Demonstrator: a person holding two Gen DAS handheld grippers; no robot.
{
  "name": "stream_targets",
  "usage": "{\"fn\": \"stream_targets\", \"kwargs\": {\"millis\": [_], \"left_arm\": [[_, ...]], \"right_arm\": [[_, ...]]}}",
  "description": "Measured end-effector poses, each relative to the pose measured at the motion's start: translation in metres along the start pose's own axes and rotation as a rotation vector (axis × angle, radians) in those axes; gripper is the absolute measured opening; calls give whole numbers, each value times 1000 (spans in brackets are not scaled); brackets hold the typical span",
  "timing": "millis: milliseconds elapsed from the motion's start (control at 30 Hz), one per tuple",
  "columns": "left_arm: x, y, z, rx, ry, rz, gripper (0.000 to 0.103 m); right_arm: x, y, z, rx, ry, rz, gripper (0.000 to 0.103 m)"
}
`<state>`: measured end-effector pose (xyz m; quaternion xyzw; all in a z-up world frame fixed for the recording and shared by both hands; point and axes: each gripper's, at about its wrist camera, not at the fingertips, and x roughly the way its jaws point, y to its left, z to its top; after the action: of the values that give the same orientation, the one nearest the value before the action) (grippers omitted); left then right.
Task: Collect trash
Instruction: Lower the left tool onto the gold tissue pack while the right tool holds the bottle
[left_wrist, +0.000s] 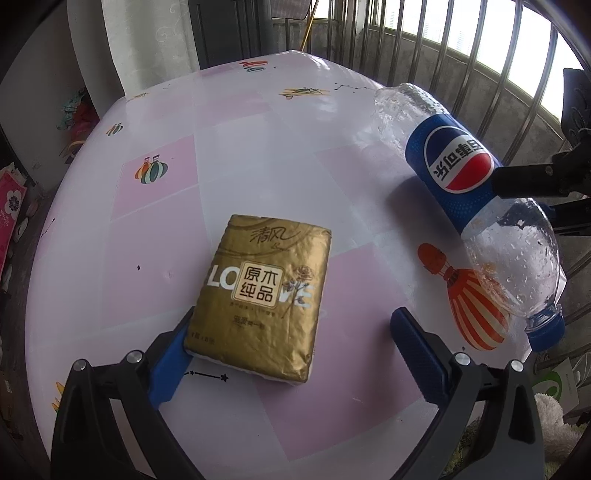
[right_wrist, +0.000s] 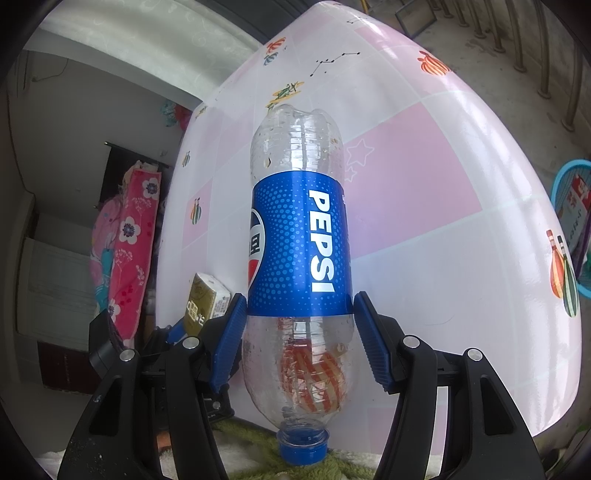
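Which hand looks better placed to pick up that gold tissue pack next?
Left. The left hand-held gripper is open around the gold tissue pack, while the right hand-held gripper already clamps the Pepsi bottle.

Left gripper (left_wrist: 295, 350) fingers spread wide; right gripper (right_wrist: 299, 334) fingers clamped inward.

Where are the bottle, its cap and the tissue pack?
bottle (right_wrist: 299, 243), right wrist view, on the blue label.
cap (right_wrist: 303, 448), right wrist view, on the blue cap's side.
tissue pack (left_wrist: 258, 295), left wrist view, on the gold top face.
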<state>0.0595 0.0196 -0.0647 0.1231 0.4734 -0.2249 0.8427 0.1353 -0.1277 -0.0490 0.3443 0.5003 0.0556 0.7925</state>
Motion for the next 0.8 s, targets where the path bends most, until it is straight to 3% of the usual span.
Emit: {"fn": "stream_targets", "kwargs": {"millis": [133,300,600,800], "left_arm": [[-14,10,-1,-30,-62,-109,97],[-23,21,2,-51,-107,-165,83],[-2,30,13,-49,-47,-131,63],[2,24,21,-24,-36,-95,58]], "right_arm": [[-1,2,1,-5,-10,-18,58],[1,10,0,-44,-18,-61,58],[9,22,4,-113,-19,-114,58],[14,21,4,-104,-7,-98,59]]}}
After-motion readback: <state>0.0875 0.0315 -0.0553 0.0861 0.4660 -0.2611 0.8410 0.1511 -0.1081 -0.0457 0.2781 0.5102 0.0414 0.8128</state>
